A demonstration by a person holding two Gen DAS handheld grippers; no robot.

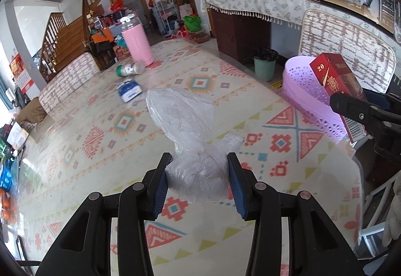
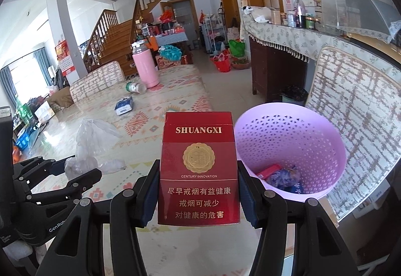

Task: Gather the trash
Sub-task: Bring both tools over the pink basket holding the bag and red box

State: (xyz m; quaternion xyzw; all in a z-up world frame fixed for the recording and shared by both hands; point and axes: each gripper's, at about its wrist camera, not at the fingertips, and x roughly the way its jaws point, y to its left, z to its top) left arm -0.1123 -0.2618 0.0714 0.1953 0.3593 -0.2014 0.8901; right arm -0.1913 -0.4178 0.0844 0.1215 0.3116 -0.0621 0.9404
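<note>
My left gripper is shut on a crumpled clear plastic bag, held above the patterned table. My right gripper is shut on an upright red cigarette pack, just left of a lilac perforated bin that holds a red pack and a dark wrapper. In the left wrist view the cigarette pack and right gripper hang at the bin's near rim. In the right wrist view the bag and left gripper show at the left.
On the table farther back lie a blue-and-white packet, a small bottle on its side and an upright pink flask. A patterned chair back stands behind the bin; a green floor bin sits by the cabinet.
</note>
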